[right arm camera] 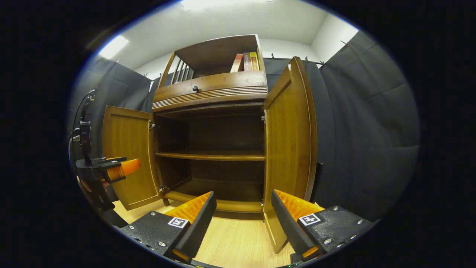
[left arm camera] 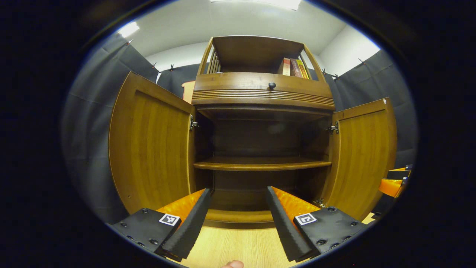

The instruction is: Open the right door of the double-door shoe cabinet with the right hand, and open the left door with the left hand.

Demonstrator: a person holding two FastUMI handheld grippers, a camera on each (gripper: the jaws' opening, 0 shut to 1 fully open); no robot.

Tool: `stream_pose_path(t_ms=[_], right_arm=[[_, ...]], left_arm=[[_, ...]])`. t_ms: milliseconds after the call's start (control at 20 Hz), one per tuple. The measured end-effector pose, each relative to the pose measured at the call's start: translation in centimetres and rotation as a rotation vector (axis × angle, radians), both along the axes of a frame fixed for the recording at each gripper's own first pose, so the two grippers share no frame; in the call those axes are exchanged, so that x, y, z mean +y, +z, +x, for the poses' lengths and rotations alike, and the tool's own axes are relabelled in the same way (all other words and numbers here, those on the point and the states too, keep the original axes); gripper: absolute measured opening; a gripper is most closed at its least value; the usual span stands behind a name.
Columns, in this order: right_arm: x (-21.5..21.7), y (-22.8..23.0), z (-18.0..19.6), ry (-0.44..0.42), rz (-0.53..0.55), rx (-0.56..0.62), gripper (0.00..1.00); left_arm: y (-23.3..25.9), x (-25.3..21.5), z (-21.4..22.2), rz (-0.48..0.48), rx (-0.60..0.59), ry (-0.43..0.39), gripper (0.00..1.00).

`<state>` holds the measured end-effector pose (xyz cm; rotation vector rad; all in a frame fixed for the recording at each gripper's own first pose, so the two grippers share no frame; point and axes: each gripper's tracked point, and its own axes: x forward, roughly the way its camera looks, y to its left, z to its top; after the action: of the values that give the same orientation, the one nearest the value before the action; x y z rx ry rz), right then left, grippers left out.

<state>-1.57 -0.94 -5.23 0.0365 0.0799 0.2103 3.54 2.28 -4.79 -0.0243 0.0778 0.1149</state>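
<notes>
Both cabinet doors stood open, grippers empty in front.

The shoe cabinet [left arm camera: 260,160] lay straight ahead of the left gripper [left arm camera: 238,219], whose fingers were spread wide on nothing; its left door [left arm camera: 152,156] and right door [left arm camera: 362,156] both swung outward, long edges upright. The right gripper [right arm camera: 241,223], likewise spread and empty, sat just before the right door's [right arm camera: 288,149] lower edge, nearer to it than the left gripper [right arm camera: 111,169] was. The books' [left arm camera: 293,67] spine lettering was too small to read.
</notes>
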Motion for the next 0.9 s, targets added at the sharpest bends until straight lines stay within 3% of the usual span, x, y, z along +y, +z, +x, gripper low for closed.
stream_pose_path(t_ms=[50,200,250,900], right_arm=[[0.05,-0.01,-0.04,0.001,-0.001,0.0,1.0],[0.17,0.03,-0.04,0.003,-0.003,-0.001,0.92],[0.24,0.11,-0.03,0.004,-0.003,-0.002,1.0],[1.05,0.08,0.01,0.022,-0.002,-0.006,1.0]], left_arm=[[-0.04,0.11,-0.06,-0.005,0.0,0.002,0.96],[-0.07,0.25,-0.08,-0.011,0.0,0.007,0.96],[-0.06,0.38,-0.15,-0.011,0.0,0.009,0.96],[0.4,1.05,-0.71,-0.005,-0.015,0.024,0.96]])
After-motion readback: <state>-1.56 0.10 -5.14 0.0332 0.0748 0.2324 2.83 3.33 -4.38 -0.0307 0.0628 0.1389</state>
